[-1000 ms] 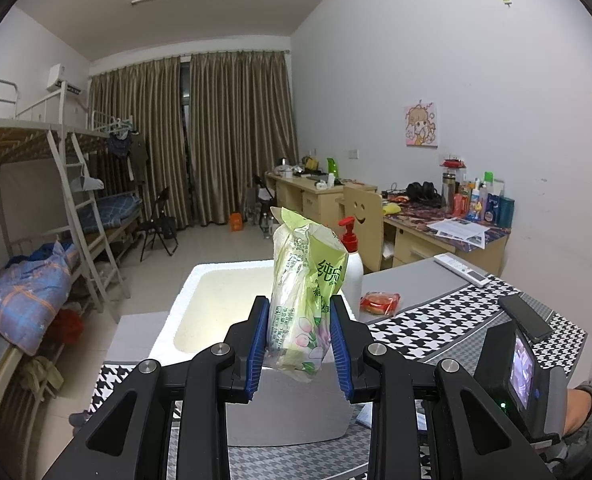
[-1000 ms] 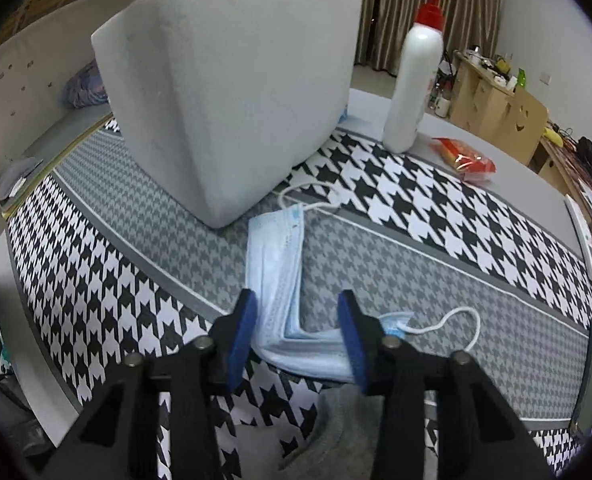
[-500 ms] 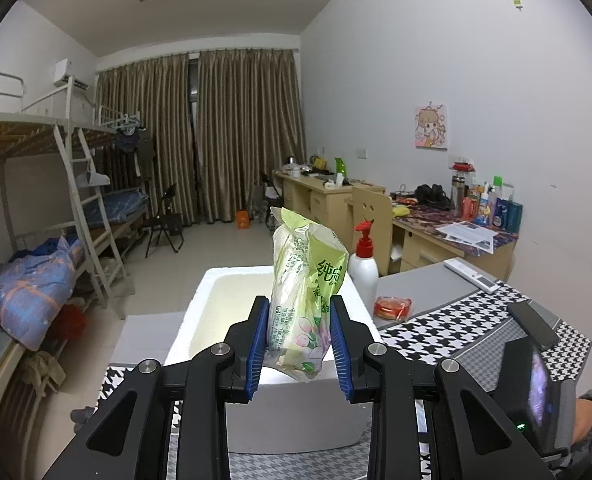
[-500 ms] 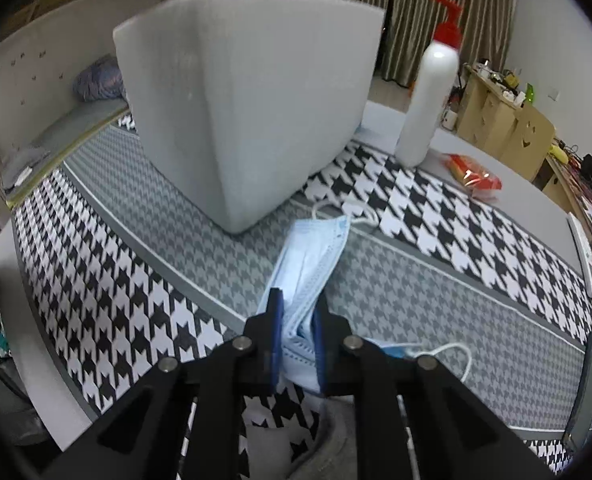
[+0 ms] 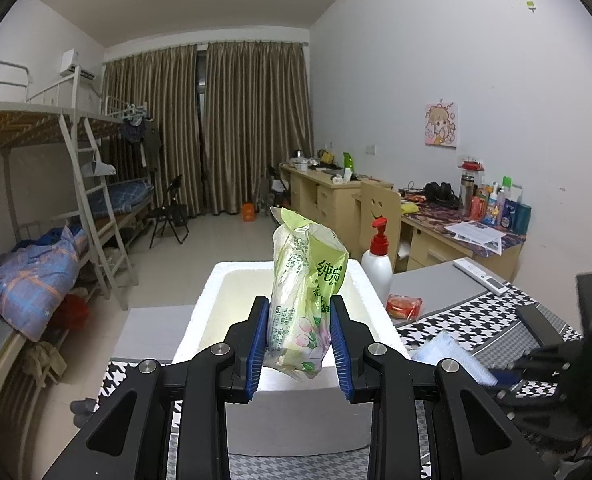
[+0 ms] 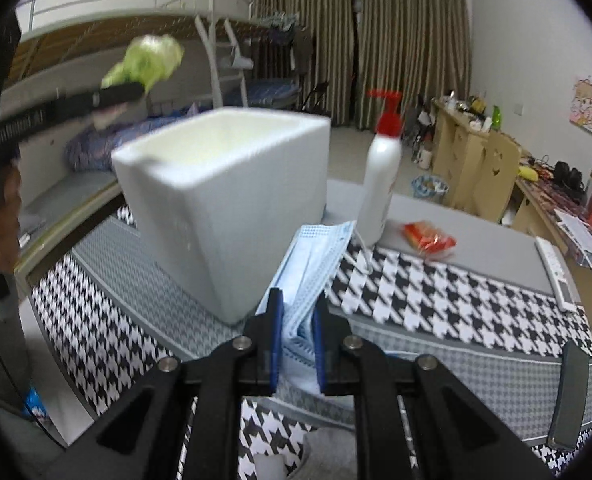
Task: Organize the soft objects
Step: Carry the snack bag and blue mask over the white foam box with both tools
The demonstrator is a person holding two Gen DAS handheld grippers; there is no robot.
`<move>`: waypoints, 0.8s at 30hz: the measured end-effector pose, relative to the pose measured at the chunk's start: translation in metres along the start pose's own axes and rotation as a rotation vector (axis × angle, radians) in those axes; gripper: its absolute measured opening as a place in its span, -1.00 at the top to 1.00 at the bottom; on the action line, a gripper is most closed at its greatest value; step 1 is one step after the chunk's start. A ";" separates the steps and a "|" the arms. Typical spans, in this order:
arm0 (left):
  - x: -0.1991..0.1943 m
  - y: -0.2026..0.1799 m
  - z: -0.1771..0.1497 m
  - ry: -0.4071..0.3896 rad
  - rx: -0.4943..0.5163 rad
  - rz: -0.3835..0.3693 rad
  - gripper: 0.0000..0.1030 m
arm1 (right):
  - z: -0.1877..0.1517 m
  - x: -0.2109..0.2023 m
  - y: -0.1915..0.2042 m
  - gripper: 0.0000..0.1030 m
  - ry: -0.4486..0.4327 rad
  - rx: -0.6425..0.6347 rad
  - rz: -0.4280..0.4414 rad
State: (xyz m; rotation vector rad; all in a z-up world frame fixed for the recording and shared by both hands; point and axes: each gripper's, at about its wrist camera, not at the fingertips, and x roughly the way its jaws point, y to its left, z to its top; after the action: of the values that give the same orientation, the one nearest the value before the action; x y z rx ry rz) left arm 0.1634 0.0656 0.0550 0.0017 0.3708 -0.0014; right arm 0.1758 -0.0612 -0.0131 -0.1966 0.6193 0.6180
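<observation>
Now the right gripper [image 6: 296, 316] has its blue pads clamped on a folded stack of face masks [image 6: 315, 256], and the stack is off the checked tablecloth [image 6: 475, 312], standing up between the jaws beside the near corner of the foam box [image 6: 224, 208]; a white ear loop [image 6: 357, 256] trails from it toward the pump bottle [image 6: 379, 184]. A second ago those jaws stood wide apart over the masks, which lay flat on the cloth; half a second ago they had pinched shut with the masks barely raised; so the pick is done, and I judge what remains for this hand is the carry over the box rim and a release inside.

Meanwhile the left gripper [image 5: 297, 340] grips a green tissue pack [image 5: 305, 280] upright, squeezed at its lower half, hanging in front of and above the open box [image 5: 216, 292]; its hold looks the same as in the earlier frames, though the box now sits lower and more central in its view. From the left wrist the lifted masks [image 5: 451, 356] show at the lower right, which the earlier views did not show.

Both soft items are in the air, neither yet in the box; a red snack packet [image 6: 429, 238] lies untouched on the table.
</observation>
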 end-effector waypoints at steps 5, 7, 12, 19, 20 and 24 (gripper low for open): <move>0.004 0.006 0.001 0.001 -0.013 0.013 0.39 | 0.015 -0.013 0.002 0.67 -0.063 -0.010 -0.021; 0.007 0.008 0.002 0.007 -0.019 0.015 0.39 | 0.021 -0.016 0.004 0.67 -0.082 -0.014 -0.033; 0.014 0.008 0.002 0.021 -0.030 0.033 0.39 | 0.036 -0.026 0.007 0.67 -0.132 -0.012 -0.029; 0.017 0.006 0.004 0.025 -0.029 0.039 0.39 | 0.050 -0.036 0.009 0.67 -0.180 -0.016 -0.025; 0.017 0.006 0.005 0.027 -0.029 0.043 0.39 | 0.051 -0.037 0.010 0.67 -0.182 -0.016 -0.025; 0.017 0.006 0.005 0.029 -0.028 0.047 0.39 | 0.056 -0.038 0.014 0.67 -0.193 -0.028 -0.023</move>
State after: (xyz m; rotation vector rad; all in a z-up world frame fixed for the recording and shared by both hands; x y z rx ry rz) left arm 0.1811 0.0721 0.0530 -0.0176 0.3992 0.0509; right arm 0.1697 -0.0486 0.0546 -0.1675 0.4215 0.6156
